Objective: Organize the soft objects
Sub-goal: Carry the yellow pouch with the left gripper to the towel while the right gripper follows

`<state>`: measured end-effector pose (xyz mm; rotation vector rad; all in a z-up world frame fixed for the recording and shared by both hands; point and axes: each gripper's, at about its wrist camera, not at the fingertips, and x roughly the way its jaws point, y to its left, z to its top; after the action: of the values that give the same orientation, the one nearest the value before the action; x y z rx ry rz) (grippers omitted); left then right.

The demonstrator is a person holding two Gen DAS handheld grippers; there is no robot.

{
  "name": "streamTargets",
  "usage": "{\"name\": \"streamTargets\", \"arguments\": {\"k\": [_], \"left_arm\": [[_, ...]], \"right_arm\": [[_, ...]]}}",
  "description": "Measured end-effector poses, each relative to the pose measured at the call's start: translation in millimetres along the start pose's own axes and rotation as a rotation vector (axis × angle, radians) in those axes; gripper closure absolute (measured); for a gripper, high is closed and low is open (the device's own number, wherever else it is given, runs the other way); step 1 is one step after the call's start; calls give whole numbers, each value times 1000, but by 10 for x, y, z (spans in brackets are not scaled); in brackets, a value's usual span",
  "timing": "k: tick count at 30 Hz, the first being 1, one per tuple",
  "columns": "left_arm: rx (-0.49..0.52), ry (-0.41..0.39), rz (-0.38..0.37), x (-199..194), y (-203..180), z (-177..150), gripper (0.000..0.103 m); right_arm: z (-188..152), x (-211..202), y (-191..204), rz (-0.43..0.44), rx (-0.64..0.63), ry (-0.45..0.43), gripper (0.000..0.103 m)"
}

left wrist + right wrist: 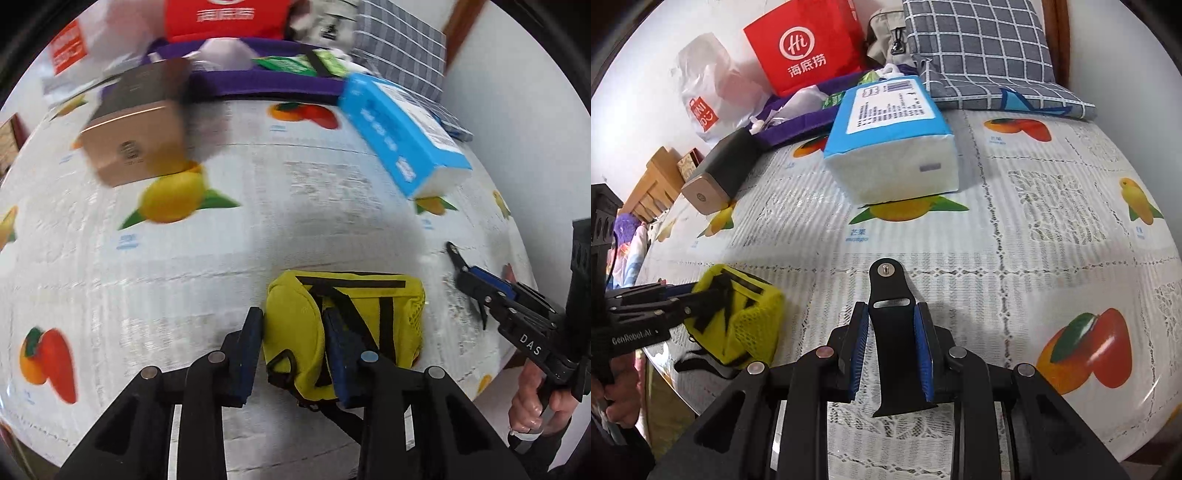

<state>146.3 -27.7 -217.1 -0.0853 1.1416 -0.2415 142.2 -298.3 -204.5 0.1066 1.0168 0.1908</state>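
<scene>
1. Fruit-printed lace cloth covers the desk (pixel 1052 229), with clutter along its far edge against a white wall: a gold box (pixel 716 177), a red bag (pixel 809 48), a blue tissue pack (pixel 894 147) and a checked cushion (pixel 979 51).
2. On the left, near the front edge, we see the left gripper (pixel 291 350) clenched on the left end of the pouch (pixel 351 325), a yellow soft mesh piece with black straps. One blue pad sits outside that end and the other presses into its face. The pouch lies on the desk, its long axis running left to right in the left wrist view, and one strap trails toward us.
3. To the right, the right gripper (pixel 892 347) grasps the strap (pixel 892 321), a black watch-band piece held between both blue pads. Its long axis runs along the fingers, and the rounded end with the metal stud points away from us, toward the tissue pack. The squared end sticks out behind the pads.
4. We judge the step in hand to be gathering: both soft items are gripped and neither is yet put away.
5. We think the next move calls for lifting each item clear and carrying it to one place. We cannot tell which place is meant. The pouch's loose strap may drag or snag on the lace.
</scene>
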Motion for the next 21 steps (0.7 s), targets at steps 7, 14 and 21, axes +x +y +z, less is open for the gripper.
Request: {"name": "streamTargets", "arguments": {"k": [7,14,21], "left_arm": [[-101,-29,42,-117,406,-60,72],[-162,-58,45,-300,636,-105,74],[-175,-99,31,-501,675,-78,75]], "right_arm": [[15,25,87,4,1,13,78],[15,-24,51,23,47,23,78],[83,-185,86,18,47,4,78]]}}
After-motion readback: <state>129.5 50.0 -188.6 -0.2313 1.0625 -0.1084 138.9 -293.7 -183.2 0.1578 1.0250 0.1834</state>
